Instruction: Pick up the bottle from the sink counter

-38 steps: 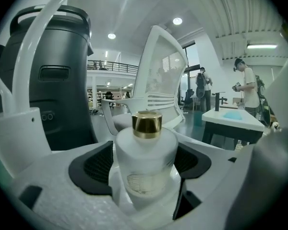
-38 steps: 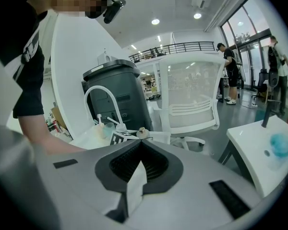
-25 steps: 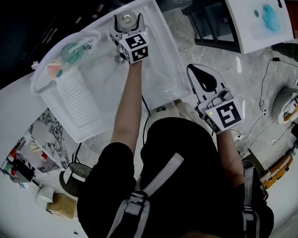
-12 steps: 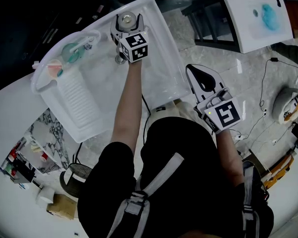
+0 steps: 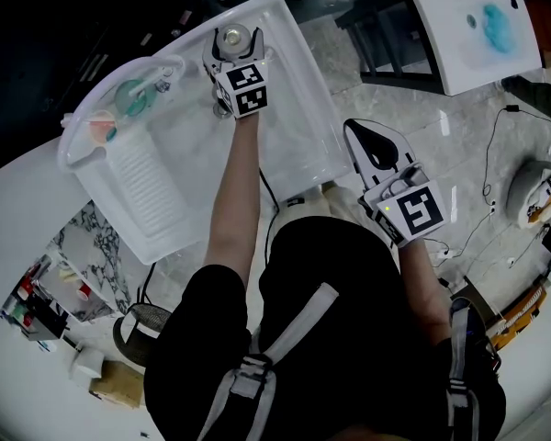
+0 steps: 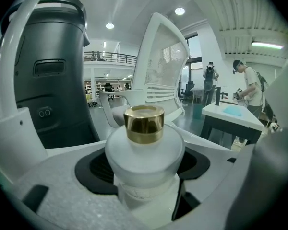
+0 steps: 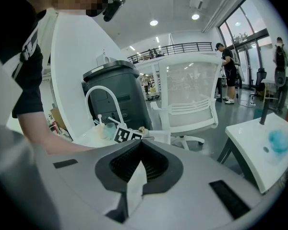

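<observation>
Works at the far edge of the white moulded sink surface (image 5: 305, 90). Holds the right gripper (image 5: 369, 143) off it to the right, jaws clenched together, empty. Grasps with the left gripper (image 5: 237, 39) the upright frosted white bottle with gold cap (image 6: 144, 147), pads against its sides.
</observation>
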`<state>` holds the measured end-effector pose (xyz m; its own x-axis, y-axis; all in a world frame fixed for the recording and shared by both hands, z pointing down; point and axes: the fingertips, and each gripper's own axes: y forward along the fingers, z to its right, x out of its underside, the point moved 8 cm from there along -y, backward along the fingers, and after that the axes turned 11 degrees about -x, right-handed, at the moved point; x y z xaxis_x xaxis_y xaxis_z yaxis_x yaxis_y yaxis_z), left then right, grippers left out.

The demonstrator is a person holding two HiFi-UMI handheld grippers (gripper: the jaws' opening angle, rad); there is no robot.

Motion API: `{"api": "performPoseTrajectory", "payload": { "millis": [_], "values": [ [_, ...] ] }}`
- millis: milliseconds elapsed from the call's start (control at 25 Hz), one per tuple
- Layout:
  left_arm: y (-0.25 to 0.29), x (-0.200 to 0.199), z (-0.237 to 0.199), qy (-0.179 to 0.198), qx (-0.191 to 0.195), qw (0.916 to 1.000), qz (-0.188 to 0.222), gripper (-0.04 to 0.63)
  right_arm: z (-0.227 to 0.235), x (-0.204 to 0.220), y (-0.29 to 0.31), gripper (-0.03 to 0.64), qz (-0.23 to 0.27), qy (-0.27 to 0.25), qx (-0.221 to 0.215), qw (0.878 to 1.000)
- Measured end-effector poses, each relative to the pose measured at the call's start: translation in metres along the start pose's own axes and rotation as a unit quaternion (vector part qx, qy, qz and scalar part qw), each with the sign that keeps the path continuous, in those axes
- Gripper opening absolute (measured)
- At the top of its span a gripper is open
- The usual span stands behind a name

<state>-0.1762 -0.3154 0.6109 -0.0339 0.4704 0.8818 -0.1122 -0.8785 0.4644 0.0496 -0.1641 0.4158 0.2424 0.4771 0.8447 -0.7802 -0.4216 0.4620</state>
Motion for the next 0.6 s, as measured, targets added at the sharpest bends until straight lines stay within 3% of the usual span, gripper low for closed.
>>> {"api": "performPoseTrajectory", "payload": {
  "millis": [600],
  "values": [
    [-0.06,-0.026,-0.006,-0.008,0.017,0.9997,0.014,0.351,-0.007,0.005,-0.006,0.005,0.023,0.007,-0.005,1.0]
  ]
}}
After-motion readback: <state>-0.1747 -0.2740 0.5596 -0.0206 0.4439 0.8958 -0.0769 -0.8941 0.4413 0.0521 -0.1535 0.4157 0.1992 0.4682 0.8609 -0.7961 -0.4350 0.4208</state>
